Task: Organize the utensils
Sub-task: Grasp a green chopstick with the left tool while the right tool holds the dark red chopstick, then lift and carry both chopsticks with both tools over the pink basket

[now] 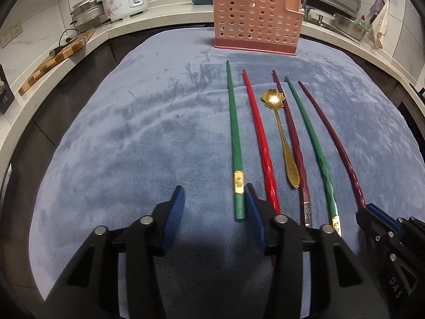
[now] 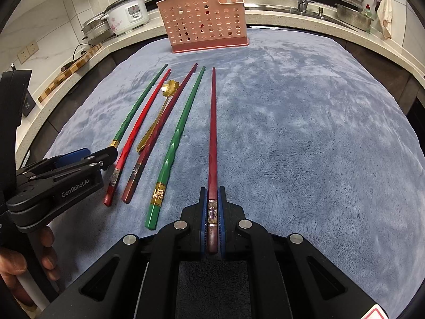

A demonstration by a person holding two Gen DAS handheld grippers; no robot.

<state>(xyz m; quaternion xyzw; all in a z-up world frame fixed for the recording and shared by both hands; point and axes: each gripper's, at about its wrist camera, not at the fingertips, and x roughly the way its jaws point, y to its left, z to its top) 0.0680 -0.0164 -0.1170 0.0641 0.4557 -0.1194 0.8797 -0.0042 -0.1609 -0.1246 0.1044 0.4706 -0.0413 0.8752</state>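
Observation:
Five chopsticks and a gold flower spoon (image 1: 281, 135) lie side by side on a blue cloth (image 1: 132, 133). My right gripper (image 2: 212, 194) is shut on the thick end of the rightmost dark red chopstick (image 2: 212, 133), which still rests along the cloth; it also shows in the left wrist view (image 1: 332, 138). My left gripper (image 1: 215, 194) is open, low over the cloth, with the leftmost green chopstick (image 1: 233, 138) just inside its right finger. The other green (image 2: 178, 133), red (image 2: 138, 130) and maroon (image 2: 164, 122) chopsticks lie between. A pink perforated utensil holder (image 1: 255, 24) stands at the cloth's far edge with several utensils in it.
A rice cooker (image 1: 124, 0), steamer pot and wooden cutting board (image 1: 53, 58) sit on the counter at the left. A sink with tap and a metal bowl (image 2: 353, 16) are at the back right. A person's hand (image 2: 26, 255) holds the left gripper.

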